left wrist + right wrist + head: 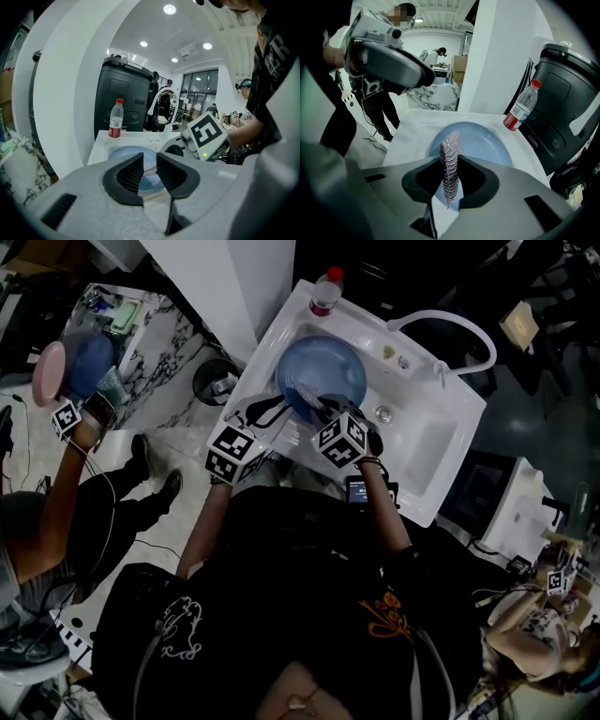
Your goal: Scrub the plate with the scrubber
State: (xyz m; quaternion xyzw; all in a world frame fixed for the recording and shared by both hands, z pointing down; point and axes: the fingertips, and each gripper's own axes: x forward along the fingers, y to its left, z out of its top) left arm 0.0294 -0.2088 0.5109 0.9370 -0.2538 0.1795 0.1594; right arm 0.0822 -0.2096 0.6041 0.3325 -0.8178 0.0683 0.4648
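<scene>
Two pairs here: my right fingers (480, 180) pinch the scrubber (451, 159) over the plate (487, 145); my left fingers (129, 176), narrowly apart, hold nothing beside the plate's rim.

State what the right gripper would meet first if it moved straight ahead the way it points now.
The blue plate lying in the sink. The scrubber that the right gripper clamps would probably touch it before the jaws do; depth is unclear.
</scene>
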